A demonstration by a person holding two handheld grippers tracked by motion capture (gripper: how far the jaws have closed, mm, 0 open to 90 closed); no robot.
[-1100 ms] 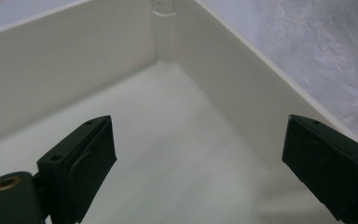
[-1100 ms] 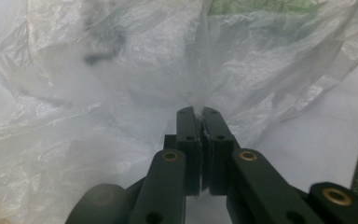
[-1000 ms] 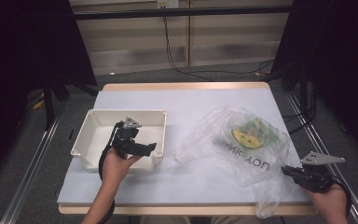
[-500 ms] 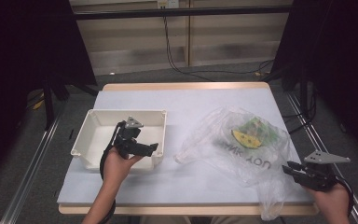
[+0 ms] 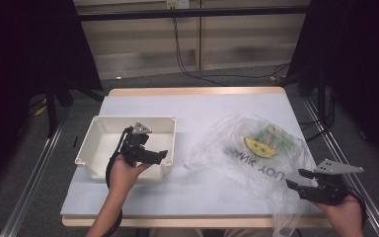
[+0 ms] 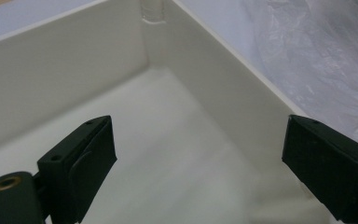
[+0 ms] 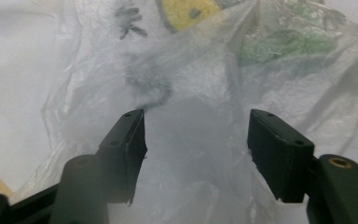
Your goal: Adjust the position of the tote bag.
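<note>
Jaws of the right tool [image 7: 196,140] just opened, letting go of the thin clear plastic bag [image 5: 256,153]. Left tool [image 5: 150,155] hangs open over the white plastic bin [image 5: 98,136].

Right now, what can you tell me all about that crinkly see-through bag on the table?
The plastic bag is thin, clear and crumpled, lying spread on the table's right side. Dark printed letters show on it, reading backwards. Inside sit a yellow thing with dark spots and something green. Its near corner hangs over the table edge, by the right tongs, whose jaws have just been opening with the film between them, not pinching it.
</note>
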